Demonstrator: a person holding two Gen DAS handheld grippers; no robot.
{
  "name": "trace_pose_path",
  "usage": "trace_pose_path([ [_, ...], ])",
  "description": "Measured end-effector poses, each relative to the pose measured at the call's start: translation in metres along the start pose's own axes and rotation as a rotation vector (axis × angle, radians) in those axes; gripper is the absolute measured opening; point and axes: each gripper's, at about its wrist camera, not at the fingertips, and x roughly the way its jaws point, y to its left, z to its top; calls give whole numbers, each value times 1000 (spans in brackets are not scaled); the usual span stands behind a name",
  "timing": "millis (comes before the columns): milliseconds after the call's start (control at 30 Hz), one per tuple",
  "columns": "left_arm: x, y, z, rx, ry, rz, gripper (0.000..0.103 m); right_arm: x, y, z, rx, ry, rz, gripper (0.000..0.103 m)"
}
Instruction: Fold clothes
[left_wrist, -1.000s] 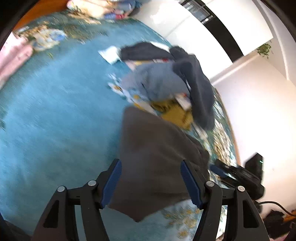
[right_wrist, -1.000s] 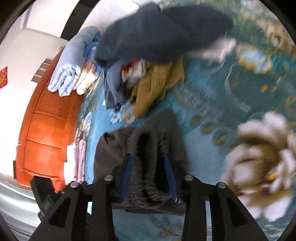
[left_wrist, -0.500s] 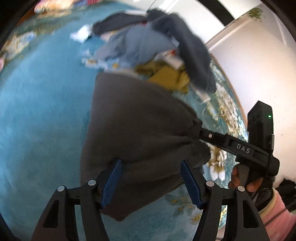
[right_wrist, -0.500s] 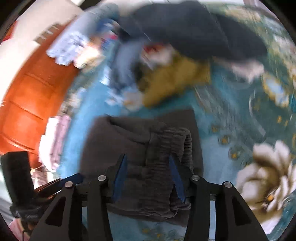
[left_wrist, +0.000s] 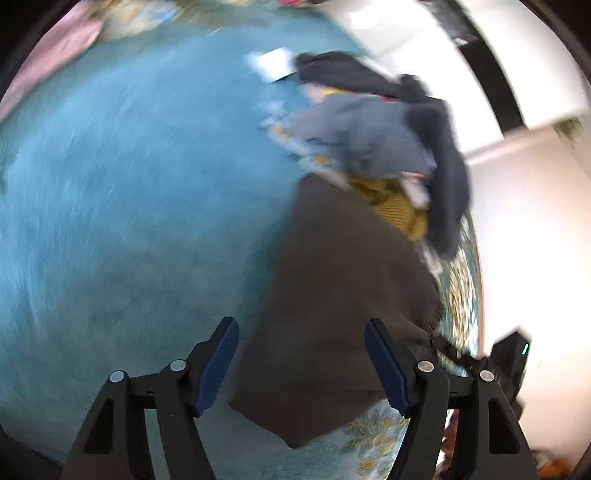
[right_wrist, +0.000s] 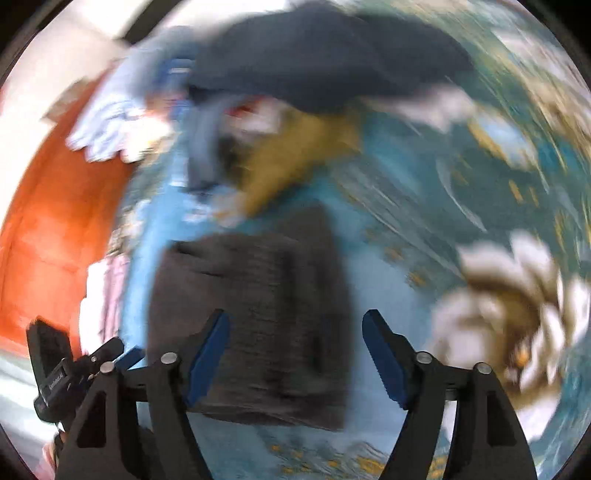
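Observation:
A dark brown-grey garment (left_wrist: 343, 295) lies folded flat on the teal bedspread (left_wrist: 129, 203); it also shows in the right wrist view (right_wrist: 258, 314). My left gripper (left_wrist: 301, 365) is open above its near corner, holding nothing. My right gripper (right_wrist: 295, 362) is open wide above the garment, jaws well apart and empty. The right gripper's body (left_wrist: 509, 362) shows at the right edge of the left wrist view. Both views are motion-blurred.
A pile of unfolded clothes (left_wrist: 388, 140), dark navy, grey-blue and mustard, lies just beyond the brown garment; it also shows in the right wrist view (right_wrist: 314, 92). Pink folded items (right_wrist: 103, 295) and an orange wooden headboard (right_wrist: 55, 221) are at left. A white wall (left_wrist: 535, 240) stands at right.
My right gripper opened and let go of the brown garment's bunched waistband; the garment now lies flat. Both grippers pulled back and swung quickly.

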Motion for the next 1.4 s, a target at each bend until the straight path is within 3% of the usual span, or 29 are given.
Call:
trace_pose_path([
  [100,15,11,8,-70,25,-57,86,10,-17,-10,120,32,118,77],
  [167,26,14,11,-88,54,-75,90,17,-19,-13,126,45,136,89],
  [367,41,-7,3,56,110,-104,100,29,-19,-7,111,37,166,92],
  [433,49,-12,0,92,139,-90,101,34,-16,-6,96,43,172,98],
  [600,51,-9,-4,79,166,-120,102,43,-6,-5,54,42,165,103],
  [767,54,1,1,8,159,-169,103,44,-3,-6,63,37,148,103],
  [933,46,-10,-3,78,149,-173,102,44,2,-2,94,39,128,103],
  [1033,38,-18,-6,132,138,-171,99,40,14,-1,80,39,88,100],
  [1167,28,-20,-6,164,112,-139,83,30,24,-1,68,29,33,83],
  [1400,5,-18,-7,178,50,-130,78,13,39,-2,57,10,16,75],
])
